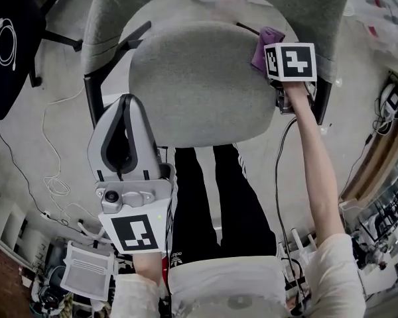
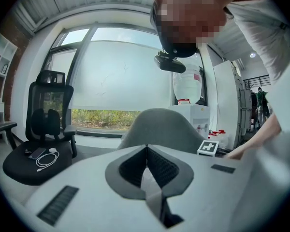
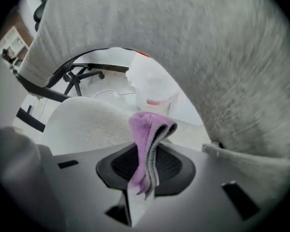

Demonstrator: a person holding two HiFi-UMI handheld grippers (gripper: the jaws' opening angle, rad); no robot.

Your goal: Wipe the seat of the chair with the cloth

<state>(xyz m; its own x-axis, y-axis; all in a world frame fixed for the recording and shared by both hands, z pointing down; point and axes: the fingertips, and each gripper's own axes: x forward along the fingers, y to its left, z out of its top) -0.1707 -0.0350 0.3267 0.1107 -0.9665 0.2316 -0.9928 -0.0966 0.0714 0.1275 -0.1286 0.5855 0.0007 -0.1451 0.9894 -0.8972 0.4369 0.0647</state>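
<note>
You had no words or numbers to read anywhere in these views. The nearest things to signs were two black-and-white square patterns. The left marker (image 1: 138, 234) sat on the cube of your left gripper (image 1: 126, 105), in the lower left of the head view. The right marker (image 1: 290, 61) sat on the cube of your right gripper (image 1: 268, 48), in the upper right. That right marker (image 2: 208, 147) also appeared small, right of centre, in the left gripper view. Both carried block patterns only, with no letters. On your dark trousers (image 1: 212, 204), at lower centre of the head view, a small white logo (image 1: 179, 258) sat beside white side stripes, its lettering too small to make out.
</note>
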